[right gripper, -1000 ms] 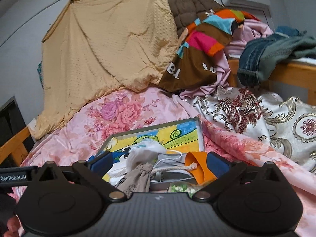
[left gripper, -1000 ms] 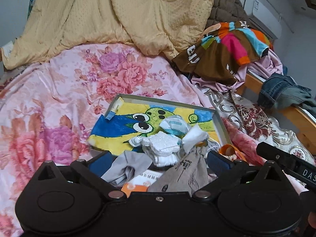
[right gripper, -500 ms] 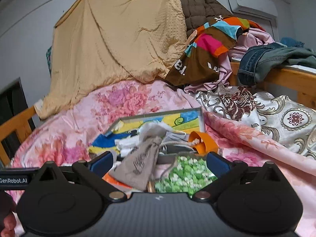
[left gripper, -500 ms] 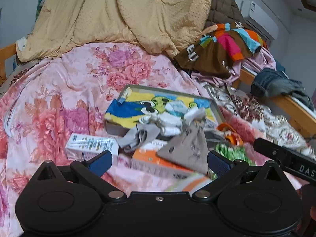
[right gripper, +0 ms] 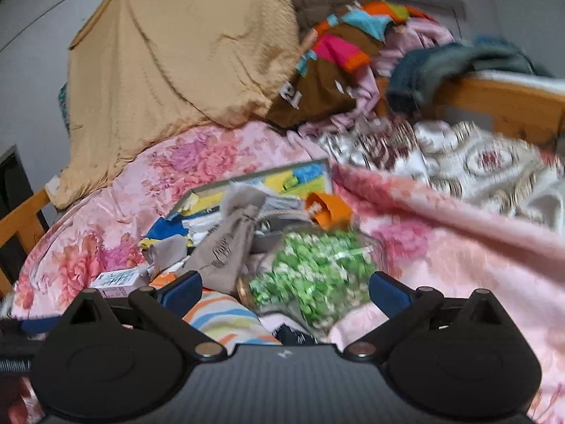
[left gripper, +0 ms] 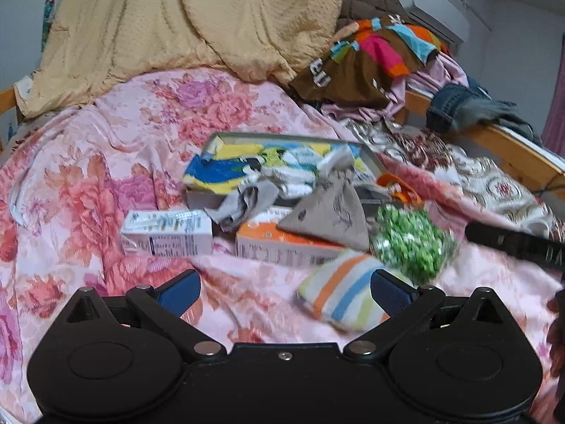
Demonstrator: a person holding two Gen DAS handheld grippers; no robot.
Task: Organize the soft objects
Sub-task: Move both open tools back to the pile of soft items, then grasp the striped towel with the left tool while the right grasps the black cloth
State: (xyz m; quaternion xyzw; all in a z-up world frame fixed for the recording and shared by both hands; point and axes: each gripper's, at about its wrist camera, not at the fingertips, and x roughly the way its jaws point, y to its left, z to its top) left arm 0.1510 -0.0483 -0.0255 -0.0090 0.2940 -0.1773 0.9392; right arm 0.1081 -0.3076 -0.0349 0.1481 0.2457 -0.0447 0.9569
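A shallow box with a cartoon cloth lining holds white socks and lies on the pink floral bedspread. A grey drawstring pouch drapes over the box's near edge, a grey rag beside it. A striped folded cloth lies nearest. A green-and-white patterned bundle sits to its right. My left gripper is open above the bedspread, just short of the striped cloth. My right gripper is open, the green bundle between its blue fingers.
A white carton and an orange-white carton lie in front of the box. An orange cup sits by the box's right side. A tan quilt, piled clothes and a wooden bed rail lie behind.
Both grippers have pulled back from the box toward me. The cartons, striped cloth and green bundle have come into view. Both stay open.
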